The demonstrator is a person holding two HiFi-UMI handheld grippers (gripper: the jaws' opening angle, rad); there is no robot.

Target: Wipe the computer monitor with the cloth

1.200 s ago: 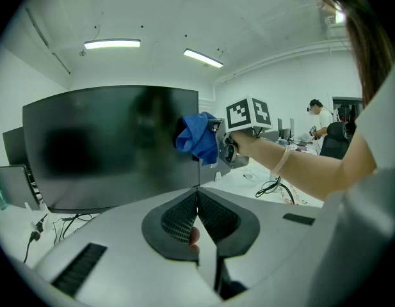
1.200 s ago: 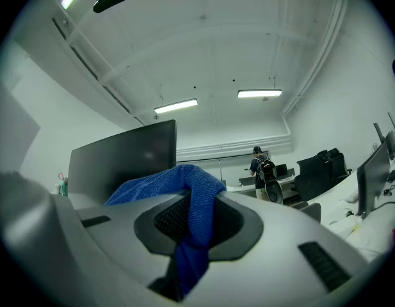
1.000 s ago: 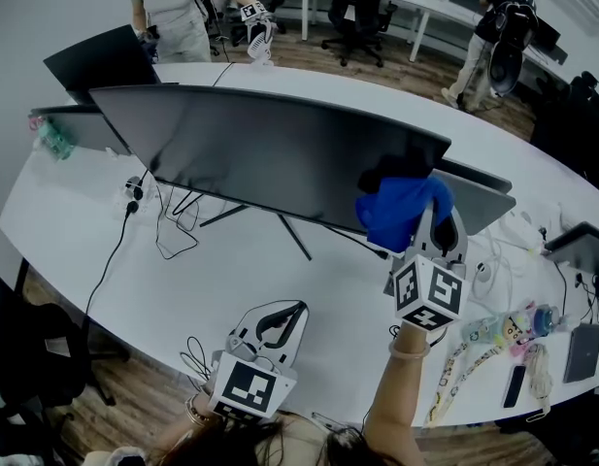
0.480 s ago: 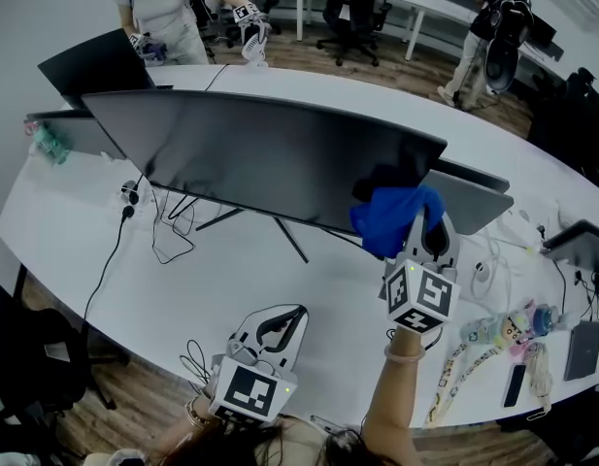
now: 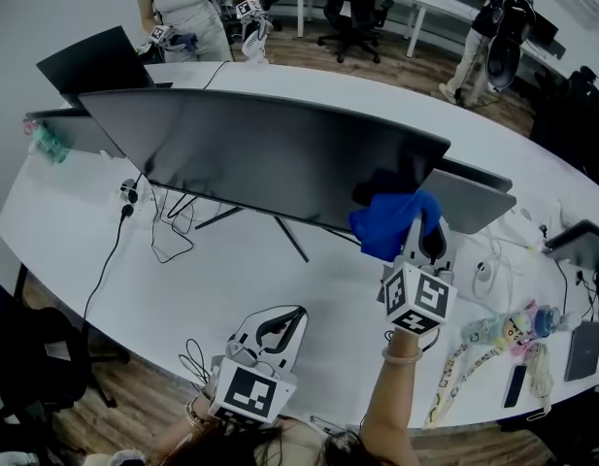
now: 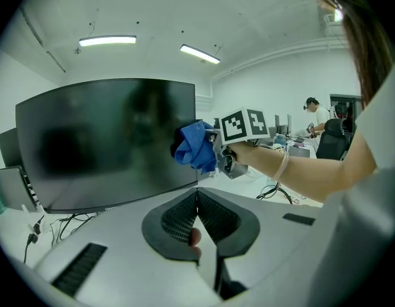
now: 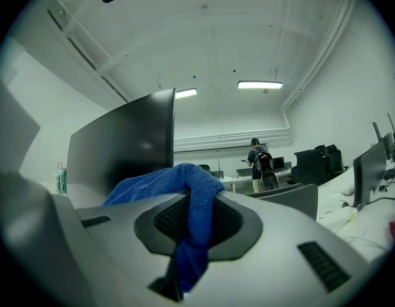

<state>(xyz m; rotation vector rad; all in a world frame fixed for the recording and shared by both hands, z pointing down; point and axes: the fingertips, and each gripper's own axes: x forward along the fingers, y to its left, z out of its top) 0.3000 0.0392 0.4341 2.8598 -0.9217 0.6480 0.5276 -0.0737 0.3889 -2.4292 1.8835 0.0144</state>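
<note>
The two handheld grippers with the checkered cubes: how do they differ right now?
The right gripper clamps a crumpled blue cloth; the left gripper is shut on nothing. The right gripper is up at the wide black monitor's lower right corner; the left gripper sits low near the person, apart from the screen. Both have closed jaws and a marker cube.
</note>
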